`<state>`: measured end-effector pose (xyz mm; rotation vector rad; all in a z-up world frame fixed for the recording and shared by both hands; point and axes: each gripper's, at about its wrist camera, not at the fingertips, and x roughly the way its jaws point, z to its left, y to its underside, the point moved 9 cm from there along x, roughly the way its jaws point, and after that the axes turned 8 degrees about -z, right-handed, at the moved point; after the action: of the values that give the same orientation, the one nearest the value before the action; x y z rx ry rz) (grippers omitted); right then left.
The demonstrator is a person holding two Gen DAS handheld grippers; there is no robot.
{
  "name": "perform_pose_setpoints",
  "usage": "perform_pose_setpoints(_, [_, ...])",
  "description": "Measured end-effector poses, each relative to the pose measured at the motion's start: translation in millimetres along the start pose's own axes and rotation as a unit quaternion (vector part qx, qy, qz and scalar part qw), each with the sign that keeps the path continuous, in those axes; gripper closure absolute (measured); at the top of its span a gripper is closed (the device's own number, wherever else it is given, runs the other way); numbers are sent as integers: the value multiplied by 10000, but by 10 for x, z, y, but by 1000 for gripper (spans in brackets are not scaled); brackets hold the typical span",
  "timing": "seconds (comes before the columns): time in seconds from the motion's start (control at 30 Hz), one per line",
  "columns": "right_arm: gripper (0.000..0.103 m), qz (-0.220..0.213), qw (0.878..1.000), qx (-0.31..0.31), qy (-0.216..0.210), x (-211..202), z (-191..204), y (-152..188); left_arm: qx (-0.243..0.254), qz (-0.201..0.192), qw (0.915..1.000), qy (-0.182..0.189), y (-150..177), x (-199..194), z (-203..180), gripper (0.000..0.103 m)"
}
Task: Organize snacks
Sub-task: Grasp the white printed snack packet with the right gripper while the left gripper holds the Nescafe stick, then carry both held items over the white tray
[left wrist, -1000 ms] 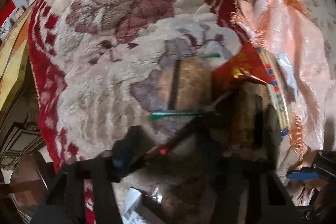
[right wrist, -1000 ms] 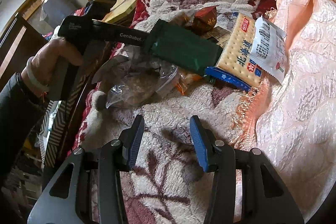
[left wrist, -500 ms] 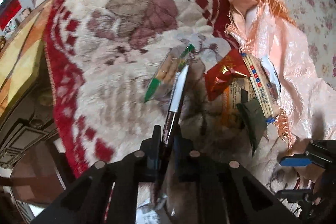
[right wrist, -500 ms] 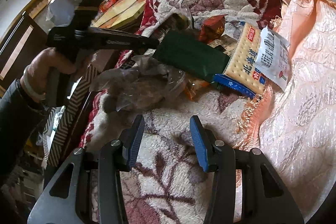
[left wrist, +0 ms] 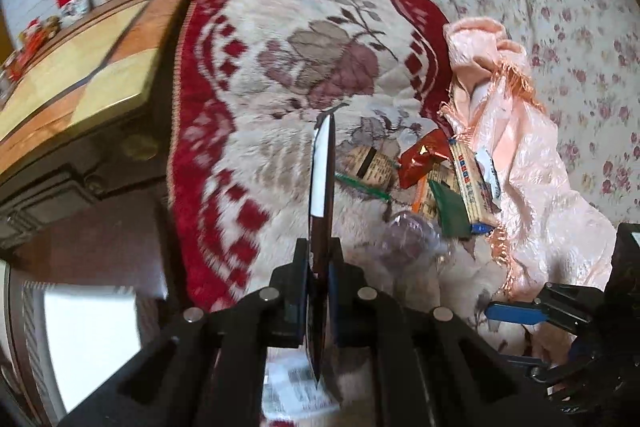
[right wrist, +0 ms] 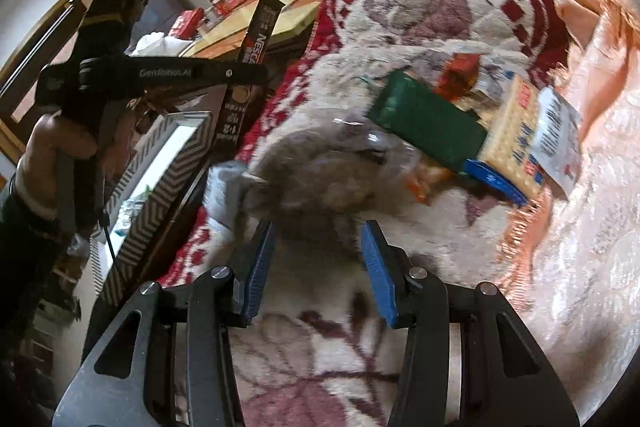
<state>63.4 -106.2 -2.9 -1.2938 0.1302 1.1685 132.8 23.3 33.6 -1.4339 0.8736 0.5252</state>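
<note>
- Far left, right wrist view: a person's hand (right wrist: 52, 143) holds the left gripper (right wrist: 244, 75) raised above the edge of the bed, beside a zigzag-patterned box (right wrist: 160, 183).
- Left gripper fingers are closed on a long, flat Nescafé sachet strip (right wrist: 250, 67); in the left wrist view the strip (left wrist: 322, 183) shows edge-on, clamped between the pads and standing up away from the camera.
- The strip is held clear of the blanket, left of the snack pile.
- A wooden worktop (left wrist: 76, 79) stands to the left of the bed, far side cluttered with small items too blurred to name.
- The red-and-cream floral blanket (left wrist: 288, 39) covers the bed and carries the snacks.
- Centre, near: a clear plastic bag (right wrist: 340, 171) of snacks lies on the blanket, just beyond the right gripper (right wrist: 320, 267). Contents blurred.
- Right gripper fingers stand apart with nothing between them, hovering above the blanket.
- Right of centre: a dark green packet (right wrist: 428, 123) lies partly over a cracker pack (right wrist: 516, 135) with a blue end.
- A red foil packet (right wrist: 460, 71) sits at the far side of the pile.
- A white sachet (right wrist: 556, 131) with a barcode rests on the cracker pack's right edge.
- Far right: a peach satin cloth (right wrist: 592, 187) with fringe borders the pile.
</note>
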Motion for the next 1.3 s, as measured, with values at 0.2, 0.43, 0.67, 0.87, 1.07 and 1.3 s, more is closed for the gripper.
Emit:
perform_pose_setpoints(0.2, [58,149,9977,-529,-403,120,515,-24,-590,-266,9968,-473,246,-369,368,93])
perform_pose_setpoints(0.43, [36,520,9912,-1146,-413,559,1037,3,-1160,-602,9861,-1031,598,-858,779,93])
perform_pose_setpoints(0.67, [36,681,9935,-858,314,1044,1214,66,-1476,-838,9759,-1369,904,-1196,993,93])
perform_pose_setpoints(0.87, [62,735,9837,-1315,979,1375,1269,111,-1600,-968,9700,-1557,1037,-1360,1125,93])
perform_pose_setpoints(1.07, [70,762,9863,-1260,748,1238,1132,39,-1908,-1013,9636,-1573,1193,-1442,1237,93])
perform_pose_setpoints(1.3, [70,613,9919,-1070,303,943,1151,14,-2221,-1061,9541,-1708,1376,-1633,1393,93])
